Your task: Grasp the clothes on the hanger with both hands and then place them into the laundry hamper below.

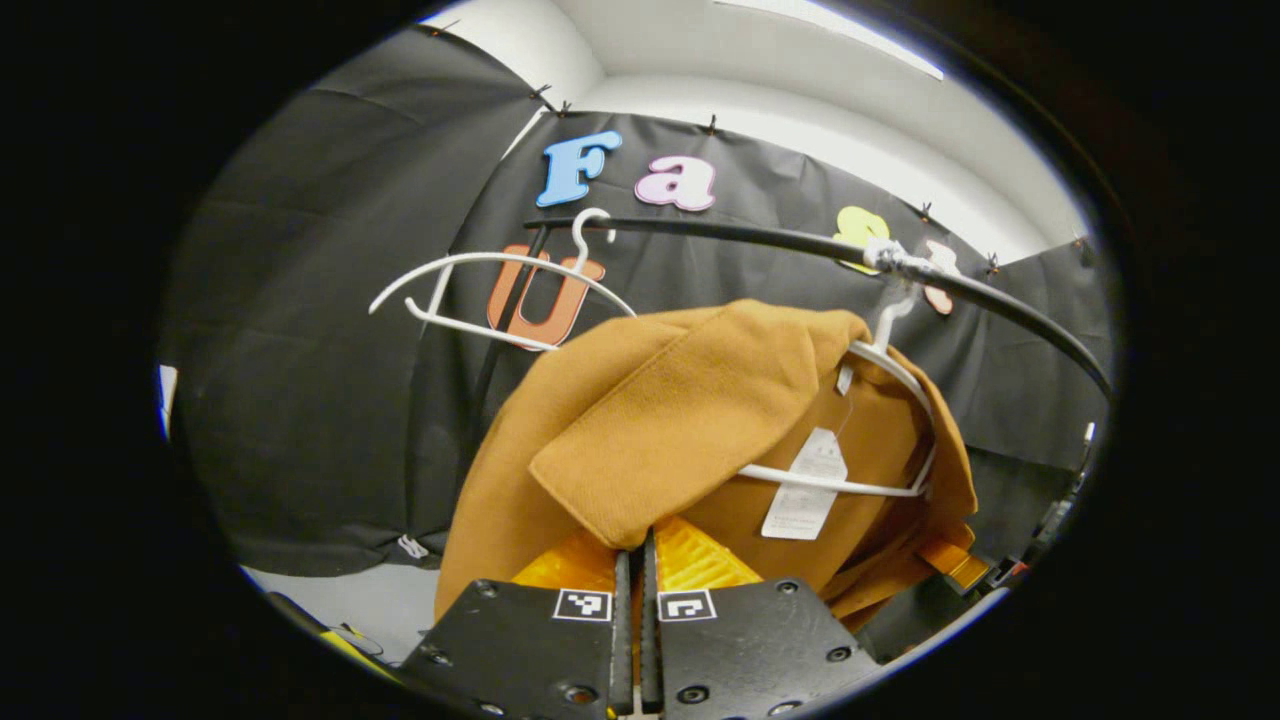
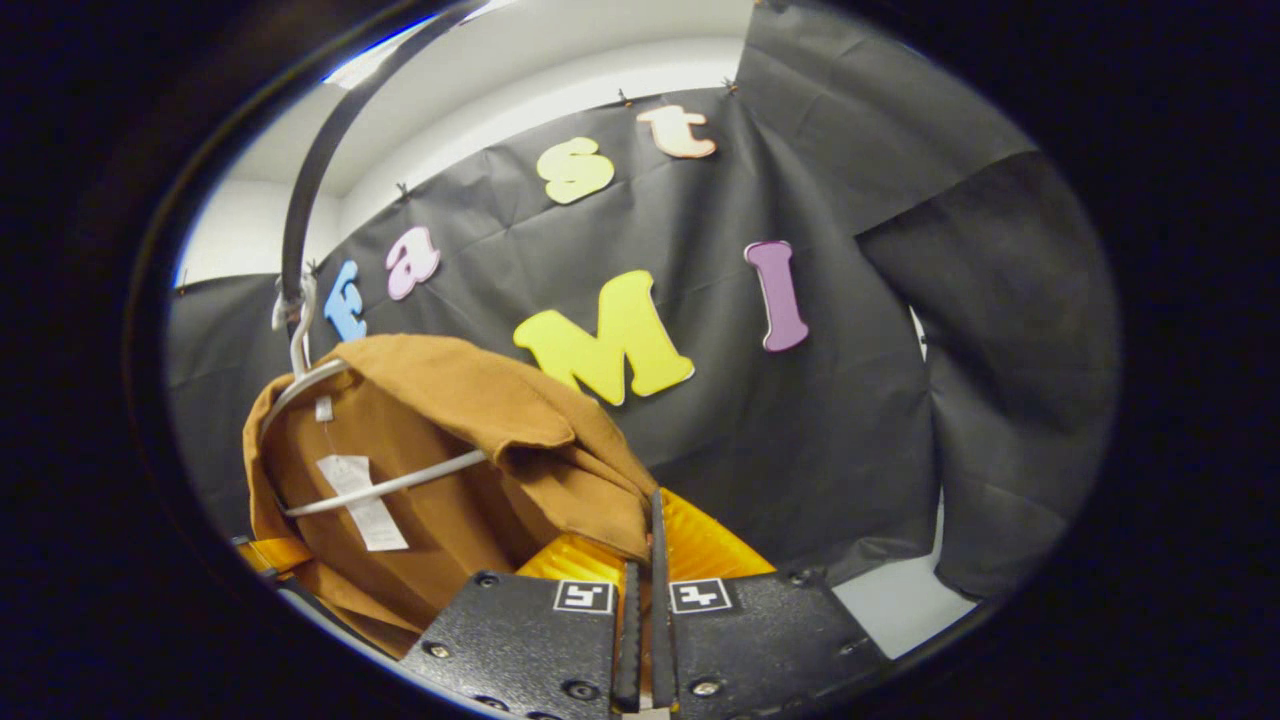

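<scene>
We see a mustard-brown woven cloth garment (image 1: pixel 640 440) draped over a white plastic hanger (image 1: pixel 880 420) that hooks on the curved black rail (image 1: pixel 760 238), with an empty white hanger (image 1: pixel 500 290) farther along that rail. The left hand-held gripper (image 1: pixel 636 560) has its fingers pressed together on a folded edge of the garment, which rises up and ahead of it toward the white plastic hanger. In the right gripper view, the right hand-held gripper (image 2: pixel 645 560) is likewise clamped on a lower corner of the garment, the hanger lying up and to that view's left. Both grips sit below the hanger, so we judge the cloth must be lifted clear of it before lowering toward the hamper.
</scene>
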